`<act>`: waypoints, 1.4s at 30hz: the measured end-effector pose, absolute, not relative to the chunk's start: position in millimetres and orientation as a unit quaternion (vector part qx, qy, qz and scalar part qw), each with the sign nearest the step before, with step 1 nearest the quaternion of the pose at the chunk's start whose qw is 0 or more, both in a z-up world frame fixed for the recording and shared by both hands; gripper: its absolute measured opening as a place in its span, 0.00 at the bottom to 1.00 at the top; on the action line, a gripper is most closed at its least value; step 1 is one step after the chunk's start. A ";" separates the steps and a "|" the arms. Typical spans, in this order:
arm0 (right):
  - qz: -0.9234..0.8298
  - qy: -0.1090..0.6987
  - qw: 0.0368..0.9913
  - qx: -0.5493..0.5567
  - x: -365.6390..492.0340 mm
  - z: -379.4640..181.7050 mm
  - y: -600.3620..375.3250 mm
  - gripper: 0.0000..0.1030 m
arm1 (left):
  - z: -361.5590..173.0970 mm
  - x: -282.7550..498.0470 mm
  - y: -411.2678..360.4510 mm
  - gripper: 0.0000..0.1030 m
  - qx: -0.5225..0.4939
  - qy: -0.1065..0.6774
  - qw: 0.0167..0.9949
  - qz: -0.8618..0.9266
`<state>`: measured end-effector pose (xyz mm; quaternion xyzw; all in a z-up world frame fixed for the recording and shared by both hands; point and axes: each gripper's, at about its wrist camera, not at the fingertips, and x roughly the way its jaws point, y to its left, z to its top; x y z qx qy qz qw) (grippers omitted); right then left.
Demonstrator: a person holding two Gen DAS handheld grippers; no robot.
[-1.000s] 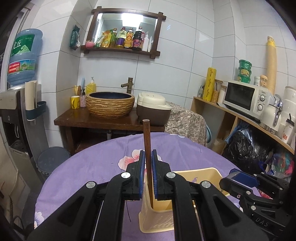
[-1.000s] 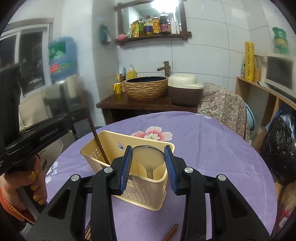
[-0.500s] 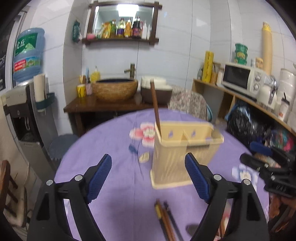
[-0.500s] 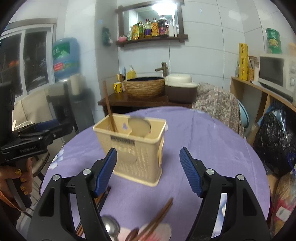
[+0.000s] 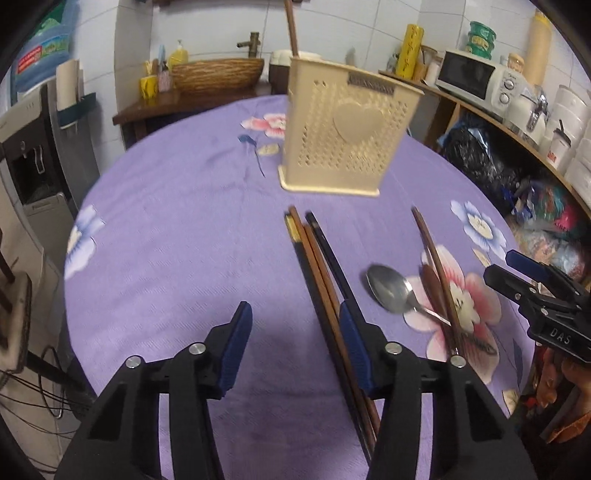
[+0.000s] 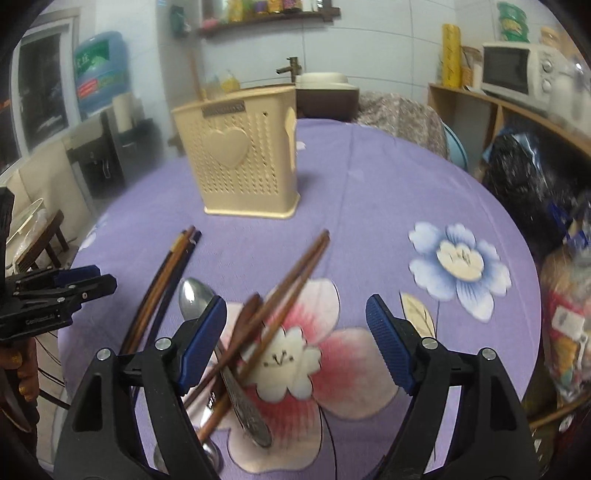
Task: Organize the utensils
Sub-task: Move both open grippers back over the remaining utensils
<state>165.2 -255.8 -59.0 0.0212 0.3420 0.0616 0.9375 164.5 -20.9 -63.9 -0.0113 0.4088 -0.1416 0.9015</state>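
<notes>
The job is only partly done. The cream holder stands on the far side of the bench, and one brown stick pokes up out of it. I cannot see what else is inside. Most things still lie loose on the purple cloth, near to us.

A bunch of three chopsticks lies flat in the middle. To the right of it lie a metal spoon, a pair of brown chopsticks and a wooden spoon, all crossing in a little pile. These still need to go into the holder, I think.

The left gripper hangs over the cloth with its jaws released and closing. Nothing is between them yet. The bunch of three runs under its right jaw, just beside the gap.

The right gripper has its jaws released too, wide and opening. The crossed pile lies below, towards its left jaw, and nothing is pinched. The metal spoon's handle runs under that jaw.
</notes>
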 end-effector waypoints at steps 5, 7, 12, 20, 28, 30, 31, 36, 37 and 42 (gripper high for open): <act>0.062 0.346 0.936 0.032 158.4 -63.4 -259.4 0.76 | -77.1 161.5 -33.4 0.37 0.003 0.425 0.893 -0.149; 0.063 0.345 0.936 0.032 157.3 -62.4 -258.0 0.76 | -81.6 160.2 -37.8 0.36 0.008 0.428 0.892 -0.147; 0.066 0.343 0.936 0.034 155.6 -59.5 -255.2 0.76 | -89.7 159.5 -43.4 0.34 0.011 0.434 0.890 -0.142; 0.063 0.348 0.935 0.035 155.5 -59.8 -254.2 0.77 | -90.6 160.6 -28.5 0.32 0.015 0.434 0.892 -0.127; 0.057 0.350 0.934 0.039 157.7 -59.2 -258.0 0.77 | -82.2 168.2 -7.6 0.31 -0.003 0.432 0.895 -0.108; 0.057 0.353 0.933 0.036 159.7 -60.3 -256.9 0.77 | -82.8 172.4 -11.5 0.31 0.003 0.431 0.896 -0.107; 0.058 0.354 0.933 0.035 160.3 -60.7 -256.9 0.77 | -83.9 175.9 -12.7 0.31 0.005 0.433 0.895 -0.106; 0.054 0.361 0.930 0.038 167.2 -62.8 -259.8 0.77 | -84.9 188.2 -9.7 0.31 0.002 0.436 0.895 -0.099; 0.059 0.364 0.929 0.042 169.8 -63.1 -260.1 0.77 | -85.4 190.5 -10.1 0.31 0.003 0.437 0.894 -0.099; 0.095 0.378 0.920 0.051 189.0 -62.9 -250.9 0.67 | -86.4 202.2 -9.6 0.31 0.001 0.444 0.890 -0.104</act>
